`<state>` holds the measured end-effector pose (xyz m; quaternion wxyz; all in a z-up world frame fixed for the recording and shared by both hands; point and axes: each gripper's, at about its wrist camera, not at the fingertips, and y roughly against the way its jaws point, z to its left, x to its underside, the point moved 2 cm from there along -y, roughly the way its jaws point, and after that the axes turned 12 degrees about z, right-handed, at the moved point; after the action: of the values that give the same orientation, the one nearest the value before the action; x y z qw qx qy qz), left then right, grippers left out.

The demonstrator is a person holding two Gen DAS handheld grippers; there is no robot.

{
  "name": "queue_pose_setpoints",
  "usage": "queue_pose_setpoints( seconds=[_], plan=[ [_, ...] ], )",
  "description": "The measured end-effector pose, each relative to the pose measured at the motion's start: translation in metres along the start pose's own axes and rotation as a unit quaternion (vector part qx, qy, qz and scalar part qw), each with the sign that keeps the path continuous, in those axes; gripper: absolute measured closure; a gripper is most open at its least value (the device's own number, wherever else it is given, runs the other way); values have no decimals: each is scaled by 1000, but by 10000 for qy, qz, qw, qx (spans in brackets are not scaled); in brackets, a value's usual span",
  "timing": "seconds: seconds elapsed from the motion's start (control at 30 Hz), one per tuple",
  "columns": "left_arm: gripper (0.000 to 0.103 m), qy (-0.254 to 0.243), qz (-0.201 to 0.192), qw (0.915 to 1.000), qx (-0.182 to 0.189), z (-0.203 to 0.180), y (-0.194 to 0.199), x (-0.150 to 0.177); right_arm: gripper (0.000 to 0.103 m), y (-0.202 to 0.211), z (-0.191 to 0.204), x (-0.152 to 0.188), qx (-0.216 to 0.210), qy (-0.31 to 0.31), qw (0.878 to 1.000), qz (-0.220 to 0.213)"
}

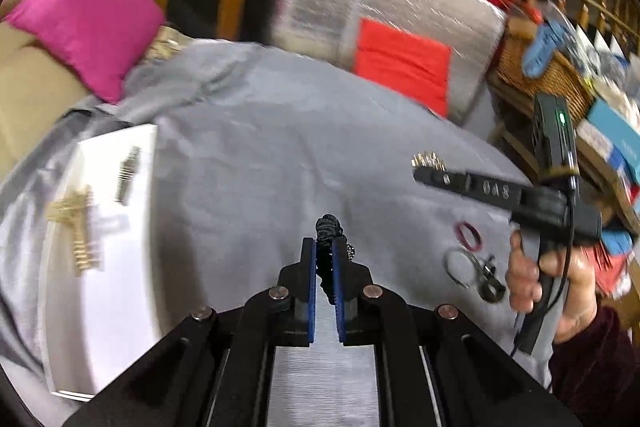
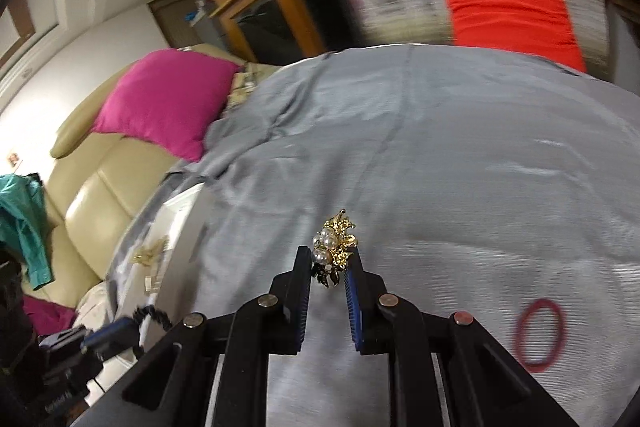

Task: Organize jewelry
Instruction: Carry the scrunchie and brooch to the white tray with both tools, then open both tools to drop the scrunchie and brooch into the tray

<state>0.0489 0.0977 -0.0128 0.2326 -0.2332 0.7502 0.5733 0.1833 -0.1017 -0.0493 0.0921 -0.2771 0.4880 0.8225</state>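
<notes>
while both grippers hang over the grey cloth (image 1: 248, 155), the left gripper (image 1: 327, 251) has its jaws closed on a black beaded piece (image 1: 329, 227), and the right gripper (image 2: 329, 259) clamps a gold brooch with pearls (image 2: 336, 241). a white tray (image 1: 116, 267) at the left holds gold pieces (image 1: 78, 223), while a red ring (image 1: 469, 235) and a silver ring (image 1: 460, 267) lie on the cloth near the person's hand (image 1: 536, 279).

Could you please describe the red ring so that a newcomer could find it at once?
Look at the grey cloth, near the right hand. The red ring lies flat there, beside a silver ring; it alone is a thin crimson loop.
</notes>
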Motion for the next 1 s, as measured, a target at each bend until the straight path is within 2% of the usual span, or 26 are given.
queue_pose_setpoints(
  seconds=[0.17, 0.3, 0.4, 0.53, 0.73, 0.87, 1.0],
  plan=[
    [95, 595, -270, 9966, -509, 55, 18, -2, 85, -24, 54, 0, -314, 336, 9989, 122],
    [95, 1088, -166, 9905, -823, 92, 18, 3, 85, -46, 97, -1, -584, 455, 9969, 283],
    [95, 1563, 33, 9817, -1086, 121, 11, 9, 85, -64, 131, -6, -738, 570, 9946, 465],
    [95, 2086, 342, 9692, -1263, 143, -4, 20, 85, -92, 177, -13, -955, 664, 9904, 741],
    [95, 2474, 513, 9571, -1415, 155, -18, 27, 85, -138, 225, -22, -1230, 611, 9823, 1275],
    [95, 2780, 584, 9471, -1496, 166, -22, 32, 85, -164, 239, -22, -1392, 477, 9755, 1636],
    [95, 3162, 686, 9355, -1417, 179, -25, 40, 85, -189, 245, -21, -1462, 322, 9695, 1942]
  ],
)
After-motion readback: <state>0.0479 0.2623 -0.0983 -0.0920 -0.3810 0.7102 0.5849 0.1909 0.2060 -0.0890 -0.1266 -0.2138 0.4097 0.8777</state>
